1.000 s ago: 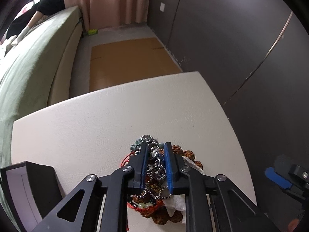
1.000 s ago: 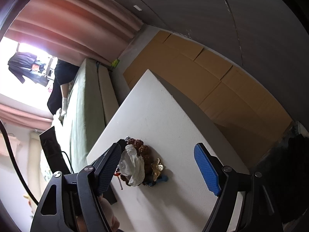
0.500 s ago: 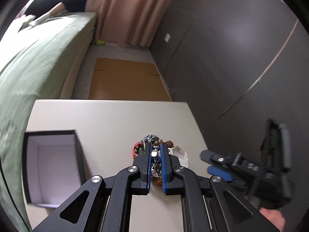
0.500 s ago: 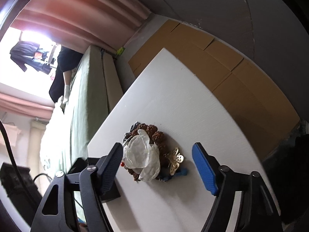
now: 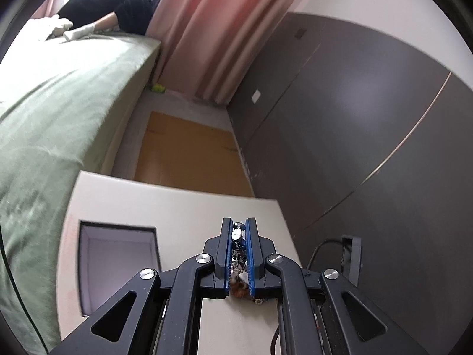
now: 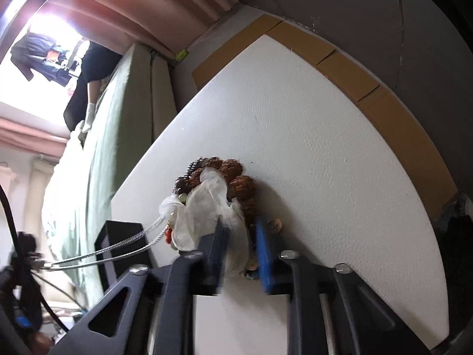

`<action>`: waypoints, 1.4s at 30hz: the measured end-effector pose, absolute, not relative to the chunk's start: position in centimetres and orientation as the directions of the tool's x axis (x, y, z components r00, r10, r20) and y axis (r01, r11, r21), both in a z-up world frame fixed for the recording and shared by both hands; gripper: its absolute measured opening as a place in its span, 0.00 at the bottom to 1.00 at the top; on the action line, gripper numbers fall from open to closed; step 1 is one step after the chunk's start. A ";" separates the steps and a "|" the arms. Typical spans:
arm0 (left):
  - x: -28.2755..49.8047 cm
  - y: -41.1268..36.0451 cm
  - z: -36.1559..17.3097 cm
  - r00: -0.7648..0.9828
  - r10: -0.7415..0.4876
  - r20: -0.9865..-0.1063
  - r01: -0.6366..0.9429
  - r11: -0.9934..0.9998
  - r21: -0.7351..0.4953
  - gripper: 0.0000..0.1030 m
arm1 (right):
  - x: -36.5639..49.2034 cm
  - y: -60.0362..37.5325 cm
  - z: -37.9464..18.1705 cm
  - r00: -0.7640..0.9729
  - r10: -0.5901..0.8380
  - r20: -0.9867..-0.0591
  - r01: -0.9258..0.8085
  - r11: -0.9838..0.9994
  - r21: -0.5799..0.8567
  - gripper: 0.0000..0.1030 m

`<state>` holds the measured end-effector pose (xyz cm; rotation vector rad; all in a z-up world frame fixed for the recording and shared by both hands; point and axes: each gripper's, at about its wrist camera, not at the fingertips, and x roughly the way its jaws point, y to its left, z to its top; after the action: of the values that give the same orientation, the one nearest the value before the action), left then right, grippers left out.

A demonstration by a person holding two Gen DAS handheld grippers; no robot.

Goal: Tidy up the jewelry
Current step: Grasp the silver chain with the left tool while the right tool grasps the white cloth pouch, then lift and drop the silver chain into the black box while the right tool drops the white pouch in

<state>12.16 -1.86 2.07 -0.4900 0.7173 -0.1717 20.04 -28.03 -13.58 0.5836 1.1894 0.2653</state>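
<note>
A tangled jewelry pile (image 6: 224,183) of brown bead bracelets, chains and a clear plastic bag lies on the white table (image 6: 310,118). My right gripper (image 6: 239,233) is closed around the bag (image 6: 207,210) and beads at the pile's near side. My left gripper (image 5: 239,230) is shut on a silver chain necklace (image 5: 237,236) and holds it above the table; the chain (image 6: 124,248) stretches taut from the pile toward the left. An open black jewelry box (image 5: 118,254) with a pale lining sits left of my left gripper.
A green sofa (image 5: 53,112) runs along the table's left side, with a person at its far end. Cardboard sheets (image 5: 189,153) cover the floor beyond the table. A dark grey wall (image 5: 354,118) stands on the right, pink curtains behind.
My left gripper has risen up and away from the pile with the chain, pulling it taut. My right gripper has moved onto the pile and closed on the bag and beads.
</note>
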 end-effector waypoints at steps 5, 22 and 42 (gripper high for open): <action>10.4 0.5 4.8 0.802 -0.298 -0.518 -0.009 0.861 -0.508 0.08 | 19.4 -28.2 -11.2 0.430 0.507 -0.747 0.049 0.813 0.580 0.03; 3.9 4.4 13.1 0.922 -0.242 -0.303 0.056 0.856 -0.513 0.08 | 17.3 -26.8 -7.7 0.496 0.498 -0.711 -0.035 0.830 0.557 0.03; 4.0 2.4 21.9 0.954 -0.126 -0.270 0.038 0.951 -0.308 0.08 | 16.3 -26.7 -4.6 0.521 0.590 -0.617 -0.121 0.766 0.631 0.03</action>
<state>3.98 2.44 21.94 -0.3047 0.2920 -0.0848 16.30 -26.72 -4.61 0.5654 0.9335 0.4542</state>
